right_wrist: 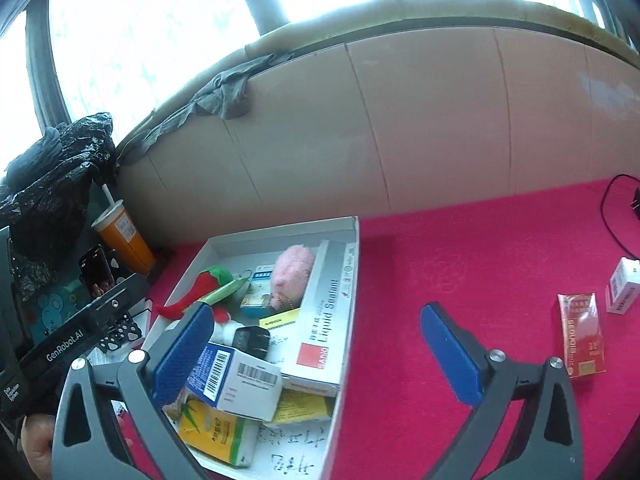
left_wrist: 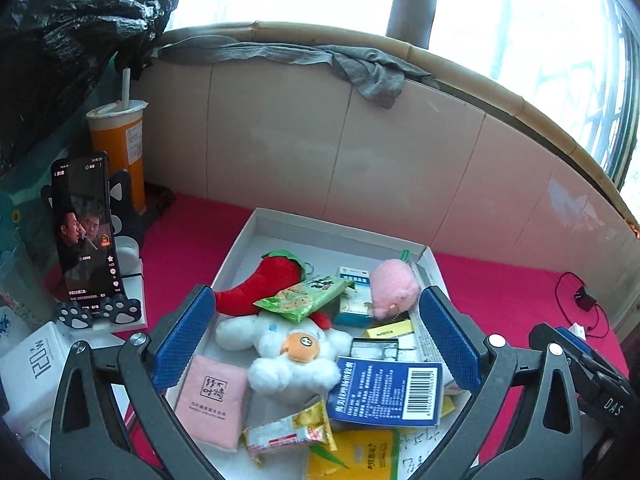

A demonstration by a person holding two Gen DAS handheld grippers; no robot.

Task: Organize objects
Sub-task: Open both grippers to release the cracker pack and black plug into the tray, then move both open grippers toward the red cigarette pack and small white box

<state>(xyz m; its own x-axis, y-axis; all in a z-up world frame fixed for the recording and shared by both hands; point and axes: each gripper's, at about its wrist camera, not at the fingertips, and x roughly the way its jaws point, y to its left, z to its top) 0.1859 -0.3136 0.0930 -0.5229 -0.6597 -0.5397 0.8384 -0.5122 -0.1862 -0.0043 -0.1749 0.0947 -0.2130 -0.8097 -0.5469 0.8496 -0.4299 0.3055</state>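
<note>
Far left in the left wrist view: a phone [left_wrist: 82, 236] propped on a paw-print stand, an orange drink cup [left_wrist: 120, 152] with a straw behind it, a white tissue pack [left_wrist: 34, 364] at the near edge. All of it sits apart from the work area.

Next, the white tray box [left_wrist: 340, 228] on the red cloth [right_wrist: 460, 264] — this is where the sorted things sit. Inside, left to right: pink tissue packet [left_wrist: 212, 400], red chili plush [left_wrist: 260, 284], white plush toy [left_wrist: 292, 356], green snack packet [left_wrist: 304, 298], blue barcode box [left_wrist: 386, 394], pink plush pig [left_wrist: 394, 286]. The right wrist view adds a long Liquid Sealant box [right_wrist: 324, 316] lying against the tray's right wall.

My left gripper [left_wrist: 316, 336] hangs over the tray's near half, jaws spread wide, nothing between the pads. My right gripper [right_wrist: 316, 352] straddles the tray's right wall, jaws equally wide and empty.

Right of the tray, on bare cloth: a red packet [right_wrist: 582, 334] and, just beyond it, a small white box [right_wrist: 624, 286] — both well apart from the tray.

Judgement: I'm between a drop and the next pick. Two loose items remain. Next move calls for swinging the right gripper rightward, lining the pads across the red packet's narrow sides, and coming down low — it lies flat, so the grip will be shallow.
</note>
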